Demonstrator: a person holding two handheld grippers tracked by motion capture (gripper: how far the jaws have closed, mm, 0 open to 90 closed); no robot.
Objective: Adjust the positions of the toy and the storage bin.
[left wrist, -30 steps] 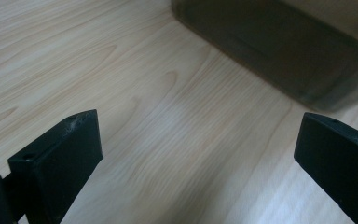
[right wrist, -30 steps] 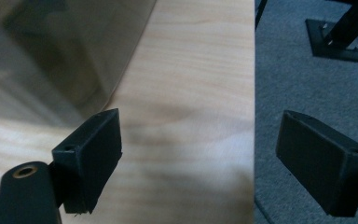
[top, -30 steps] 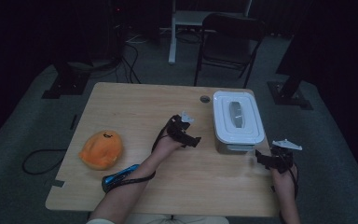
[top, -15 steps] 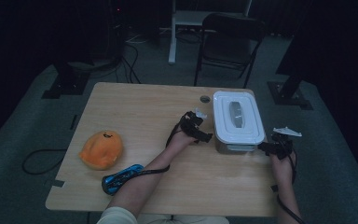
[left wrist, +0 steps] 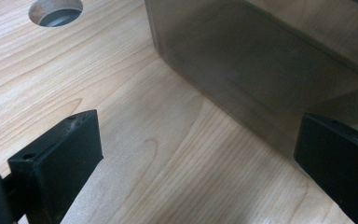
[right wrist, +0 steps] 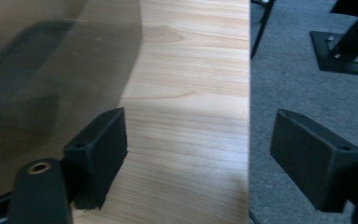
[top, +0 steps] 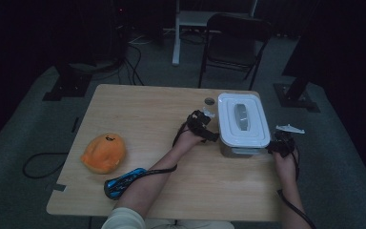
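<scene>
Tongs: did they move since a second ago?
Yes. The left tongs slid right toward the clear plastic box with the white lid; the right tongs came in to its other side, jaws closing a little with nothing between them. Nothing is gripped. The box, orange plush toy and blue thing stayed.

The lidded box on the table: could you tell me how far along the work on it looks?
Done: both hands have come in beside the box, left gripper at its left wall, right gripper at its right. In hand: both sets of jaws stand open with bare table between them, the right ones just closing a little. Left: any grip; the white lid is on and nothing is held.
</scene>
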